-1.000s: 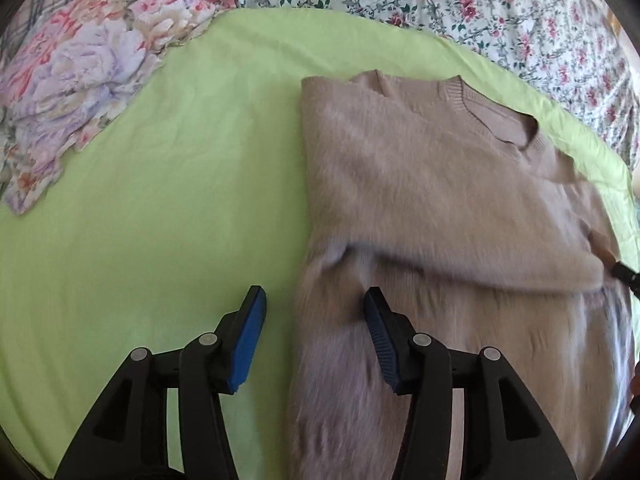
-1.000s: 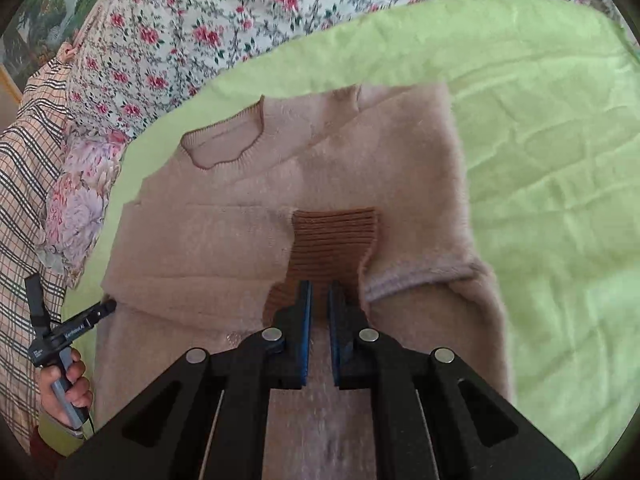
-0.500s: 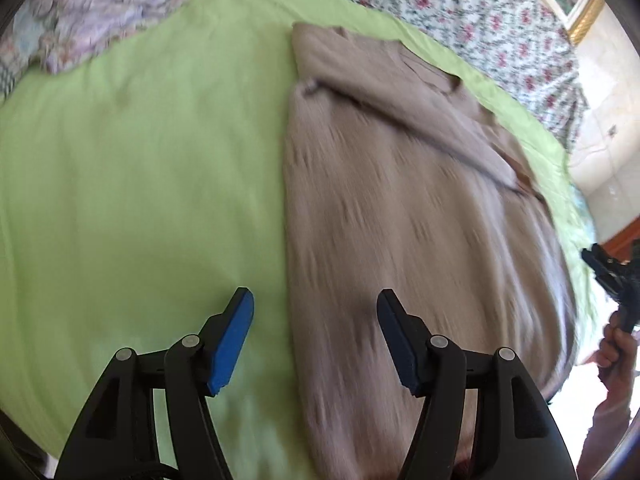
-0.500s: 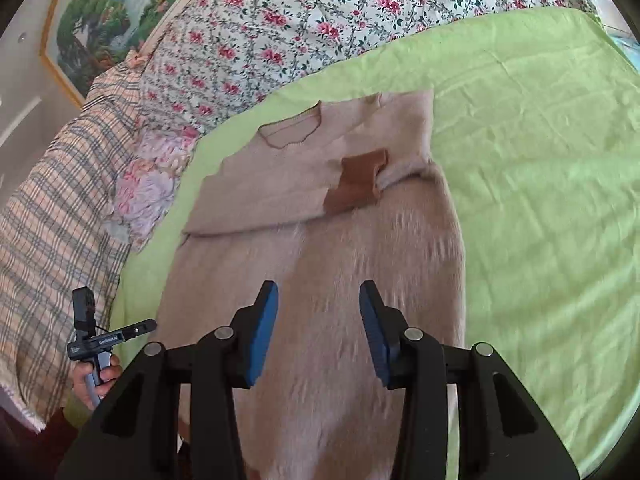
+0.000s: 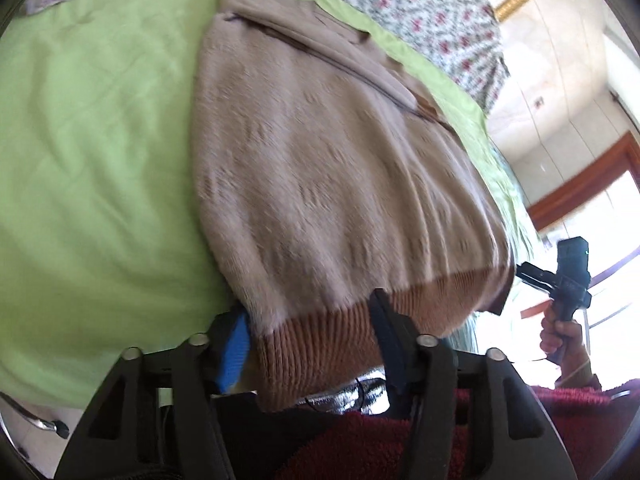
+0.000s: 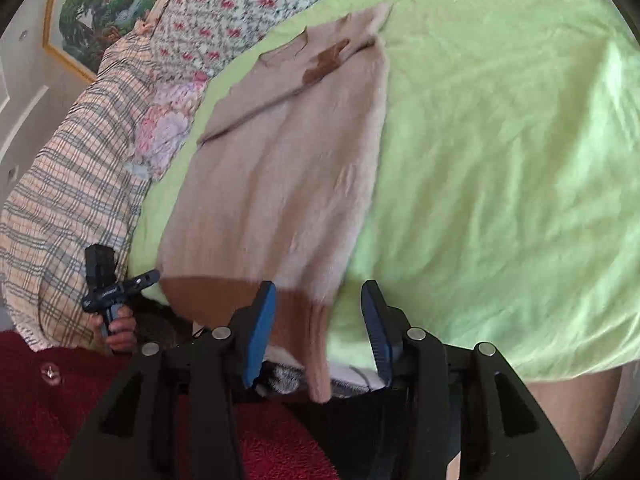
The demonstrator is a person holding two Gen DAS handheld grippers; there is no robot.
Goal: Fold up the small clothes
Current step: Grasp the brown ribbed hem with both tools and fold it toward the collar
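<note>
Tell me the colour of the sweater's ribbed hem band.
Rust brown, darker than the beige body; the hem band shows best in the left wrist view.

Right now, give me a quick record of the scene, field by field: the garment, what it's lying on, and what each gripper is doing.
garment: beige sweater, sleeves folded across the chest
hem: brown ribbed band, hanging over the near bed edge
surface: green sheet
left gripper: open, fingers either side of the hem's left corner
right gripper: open, fingers either side of the hem's right corner
grip: neither closed on cloth yet
background: floral bedding, plaid blanket
</note>
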